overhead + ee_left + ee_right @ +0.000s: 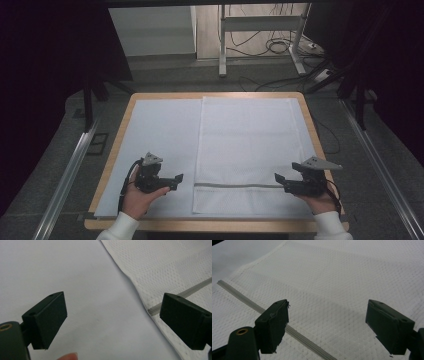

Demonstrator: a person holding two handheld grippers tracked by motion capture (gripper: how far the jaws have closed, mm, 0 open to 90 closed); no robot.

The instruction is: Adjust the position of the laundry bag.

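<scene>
We hold both tongs, left [176, 179] and right [278, 178], wide open and empty beside the near corners of the white mesh bag [250, 145] lying flat on the surface [120, 120], probably about to pinch its zipper [235, 186] end.

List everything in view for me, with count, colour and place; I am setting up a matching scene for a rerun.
mesh laundry bag: one, white, flat on the right half of the mat
zip: one, grey, across the bag near its front end
mat: one, pale blue-white, covering the tabletop
table: one, light wood rim, centre
metal stand: one, silver, on the floor behind the table
cables: several, dark, on the floor behind
left tool: one, black, open, left of the bag
right tool: one, black, open, at the bag's right edge
</scene>
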